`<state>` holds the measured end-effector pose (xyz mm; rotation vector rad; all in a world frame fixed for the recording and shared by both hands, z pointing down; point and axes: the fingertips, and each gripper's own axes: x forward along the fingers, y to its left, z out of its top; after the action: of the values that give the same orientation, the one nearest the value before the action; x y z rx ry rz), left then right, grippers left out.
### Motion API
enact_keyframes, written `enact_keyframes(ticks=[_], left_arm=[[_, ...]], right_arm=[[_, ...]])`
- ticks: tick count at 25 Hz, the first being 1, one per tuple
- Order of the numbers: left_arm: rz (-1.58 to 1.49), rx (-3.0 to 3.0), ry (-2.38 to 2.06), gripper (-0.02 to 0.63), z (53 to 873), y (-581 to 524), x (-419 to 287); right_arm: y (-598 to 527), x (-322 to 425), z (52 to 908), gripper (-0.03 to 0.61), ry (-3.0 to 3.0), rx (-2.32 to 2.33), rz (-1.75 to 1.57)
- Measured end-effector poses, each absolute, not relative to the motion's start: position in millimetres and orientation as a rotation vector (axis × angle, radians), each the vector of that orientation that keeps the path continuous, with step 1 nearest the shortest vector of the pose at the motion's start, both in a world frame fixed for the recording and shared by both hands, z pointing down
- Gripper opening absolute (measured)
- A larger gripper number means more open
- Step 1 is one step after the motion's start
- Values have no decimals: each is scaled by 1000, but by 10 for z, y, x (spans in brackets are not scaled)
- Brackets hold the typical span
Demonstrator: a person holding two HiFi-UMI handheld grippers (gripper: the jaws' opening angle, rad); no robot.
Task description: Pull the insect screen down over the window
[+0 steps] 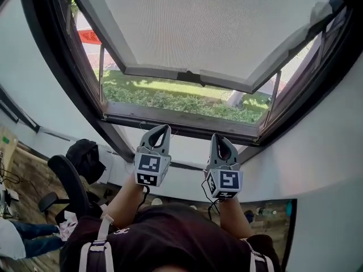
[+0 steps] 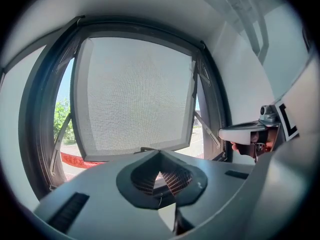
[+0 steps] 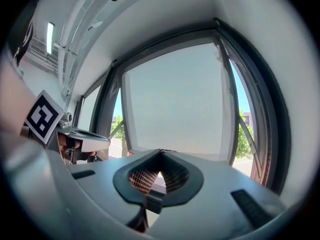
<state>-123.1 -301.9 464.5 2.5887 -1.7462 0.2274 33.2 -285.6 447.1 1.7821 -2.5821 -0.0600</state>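
Both tools are up in front of the window frame (image 1: pixel 170 119), side by side and just apart. My left gripper (image 1: pixel 163 130) is clenched, its tips meeting in a point with only air behind them. My right gripper (image 1: pixel 219 137) is the same, jaws pressed together and holding nothing. From the head view, both tips sit just below the frame's lower rail, against the white wall (image 1: pixel 334 152) under the window.

The insect screen (image 1: pixel 198 27) hangs above them, a pale grey mesh filling most of the opening. Its bottom bar (image 1: pixel 153 71) runs across well above the lower rail. A small dark pull tab (image 1: pixel 190 77) sits at the bar's middle. Neither gripper touches the bar or the tab; both are clearly short of them.

Between the bar and the lower rail there is an open strip. Through it I see sunlit grass and a green hedge (image 1: pixel 170 101), and a bit of red banner (image 1: pixel 89 37) shows at the left edge. In both gripper views my closed tips point up towards the middle of that bottom bar. Down to my left stands a black office chair (image 1: pixel 65 177).
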Motion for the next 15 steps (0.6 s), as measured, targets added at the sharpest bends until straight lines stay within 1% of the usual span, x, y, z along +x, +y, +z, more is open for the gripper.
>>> enact_keyframes(ticks=[4, 9, 15], left_arm=[[218, 2591, -1747, 14, 4637, -2997, -1249], [152, 2592, -1715, 14, 4620, -2975, -1263], [154, 2609, -1720, 14, 4602, -2945, -1271]], right_arm=[[-2850, 325, 4419, 3, -2570, 1816, -106], [-2876, 316, 4403, 3, -2567, 1840, -83], [-2859, 278, 4423, 3, -2554, 1824, -91]])
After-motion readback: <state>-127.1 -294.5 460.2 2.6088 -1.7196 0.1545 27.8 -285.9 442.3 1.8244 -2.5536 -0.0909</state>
